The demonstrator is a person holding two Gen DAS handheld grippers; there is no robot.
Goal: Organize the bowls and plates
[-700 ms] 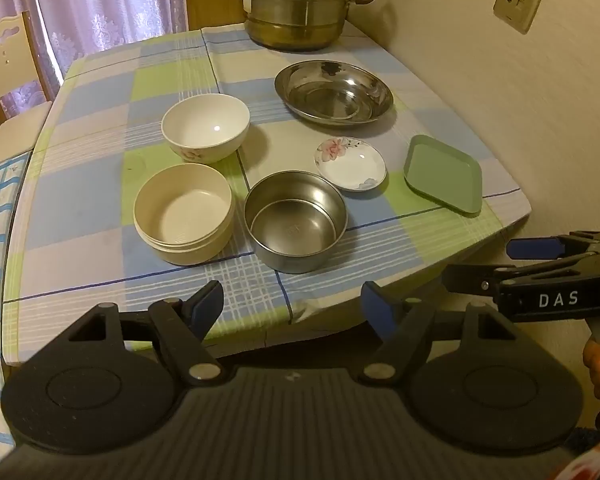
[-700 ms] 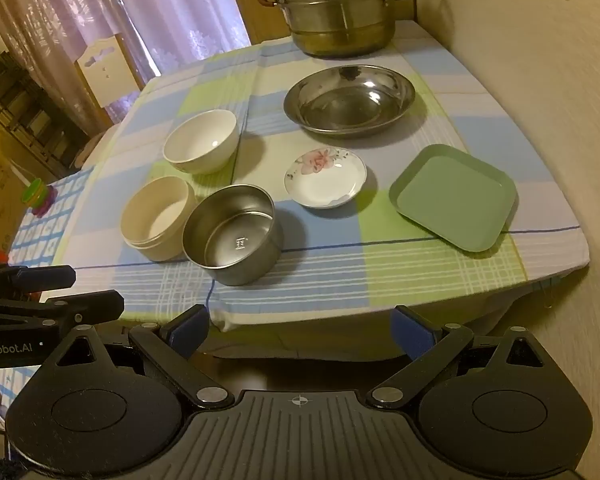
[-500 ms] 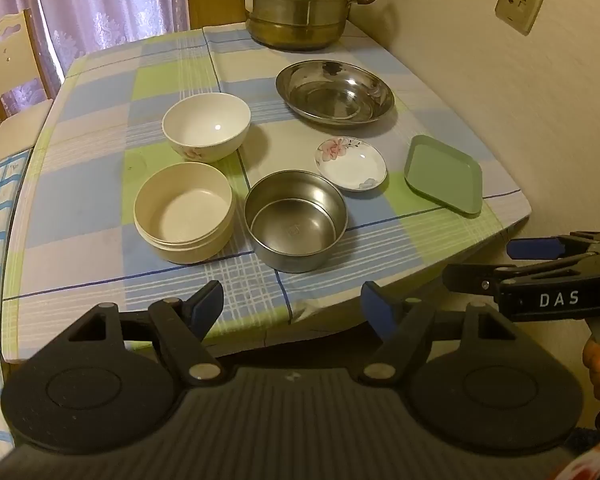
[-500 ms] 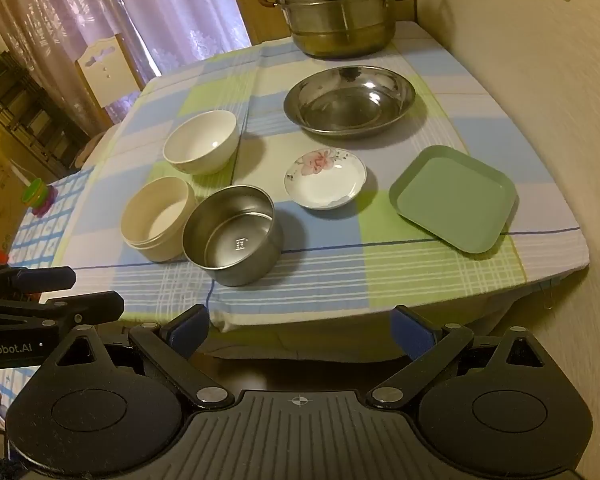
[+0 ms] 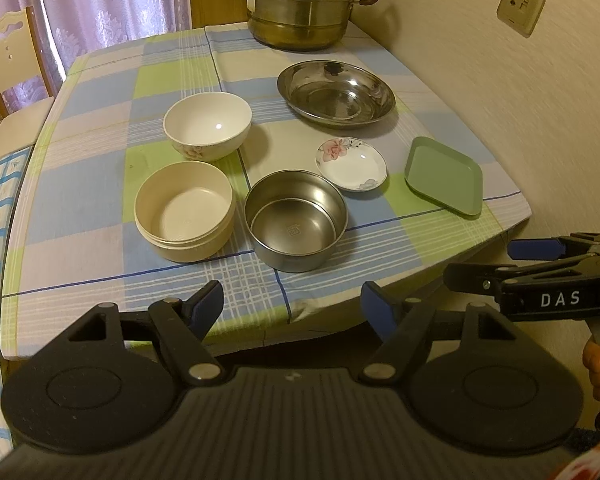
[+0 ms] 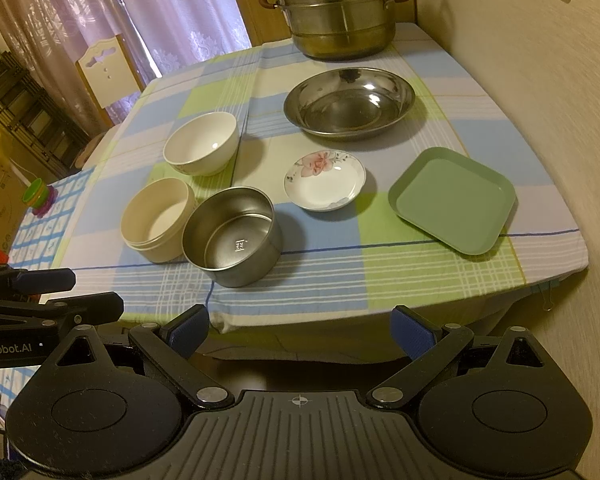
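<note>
Nothing is moving yet: the left gripper (image 5: 292,302) and right gripper (image 6: 300,328) are still waiting wide open and empty at the bottom of the frame, so all 6 dishes, like the steel bowl (image 5: 296,226), are sitting untouched.

My matt black plastic claws (image 6: 300,330) face a shiny steel bowl (image 6: 232,236), glossy porcelain saucer (image 6: 325,180) and woven checked tablecloth (image 6: 420,272).

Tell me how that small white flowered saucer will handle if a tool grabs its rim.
The small white flowered saucer looks glazed and glossy, so probably slippery. Its shallow, low rim likely gives little to pinch. It looks like ceramic, so it is probably rigid but chippable.
</note>
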